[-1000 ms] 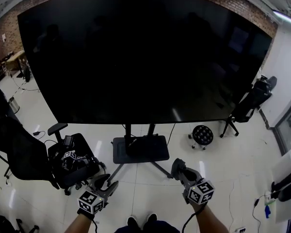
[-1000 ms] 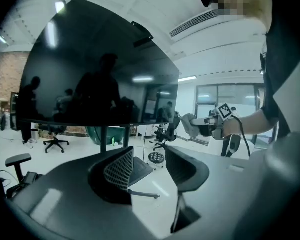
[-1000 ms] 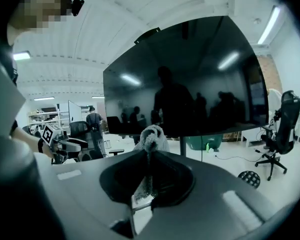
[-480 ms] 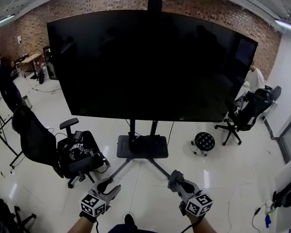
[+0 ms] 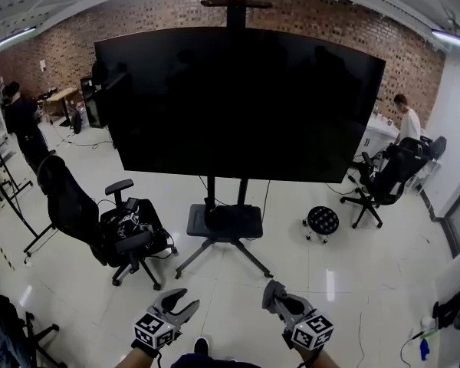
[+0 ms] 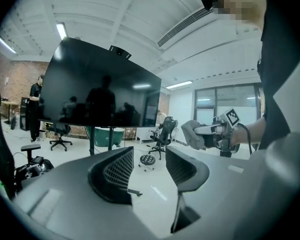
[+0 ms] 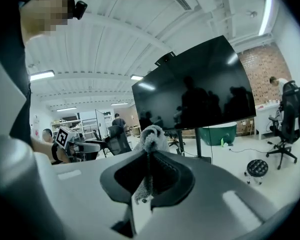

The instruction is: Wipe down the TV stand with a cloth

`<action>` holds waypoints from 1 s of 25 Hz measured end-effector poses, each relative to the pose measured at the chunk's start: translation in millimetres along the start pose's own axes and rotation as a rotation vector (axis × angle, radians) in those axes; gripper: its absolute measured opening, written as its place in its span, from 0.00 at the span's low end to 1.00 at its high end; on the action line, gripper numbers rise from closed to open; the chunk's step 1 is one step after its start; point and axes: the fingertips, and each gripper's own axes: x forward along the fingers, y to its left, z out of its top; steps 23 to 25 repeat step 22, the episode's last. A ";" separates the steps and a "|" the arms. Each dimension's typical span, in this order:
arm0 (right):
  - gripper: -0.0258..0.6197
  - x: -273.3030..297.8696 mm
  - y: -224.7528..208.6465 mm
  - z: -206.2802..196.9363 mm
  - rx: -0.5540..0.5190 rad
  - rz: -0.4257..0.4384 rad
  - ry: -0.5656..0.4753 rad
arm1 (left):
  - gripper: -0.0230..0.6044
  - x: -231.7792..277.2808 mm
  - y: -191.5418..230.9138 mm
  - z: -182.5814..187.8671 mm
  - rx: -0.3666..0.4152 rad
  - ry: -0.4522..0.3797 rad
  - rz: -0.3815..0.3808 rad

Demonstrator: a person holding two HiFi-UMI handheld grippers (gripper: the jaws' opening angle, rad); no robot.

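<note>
A grey cloth (image 7: pixel 151 134) is pinched between the closed jaws of the right gripper (image 5: pixel 273 294), and its bunched end is seen sticking out past the jaw tips. The jaws of the left gripper (image 6: pixel 147 165) are spread apart, with nothing between them. Both grippers are held low over the floor (image 5: pixel 224 301), well apart from the TV stand (image 5: pixel 224 222), which is seen ahead under the large dark screen (image 5: pixel 238 106).

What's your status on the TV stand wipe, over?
Left gripper open, empty. Right gripper shut on cloth. TV stand ahead, out of reach, not yet touched. Office chair left of its base, stool right; straight approach looks clear.
</note>
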 end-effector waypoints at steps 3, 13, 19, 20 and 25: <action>0.08 -12.7 12.4 1.1 -0.006 -0.003 -0.014 | 0.39 -14.2 -11.7 1.7 0.011 -0.011 -0.002; 0.08 -21.3 56.1 21.1 -0.034 -0.002 -0.073 | 0.39 -54.0 -20.5 14.5 0.042 -0.038 -0.022; 0.08 -24.8 77.4 19.7 -0.041 -0.009 -0.081 | 0.40 -74.1 -18.5 14.5 0.042 -0.041 -0.043; 0.08 -24.9 80.1 20.0 -0.044 -0.010 -0.082 | 0.40 -76.6 -17.1 16.1 0.044 -0.047 -0.041; 0.08 -25.4 85.9 21.7 -0.050 -0.014 -0.085 | 0.40 -82.2 -14.4 20.2 0.046 -0.057 -0.033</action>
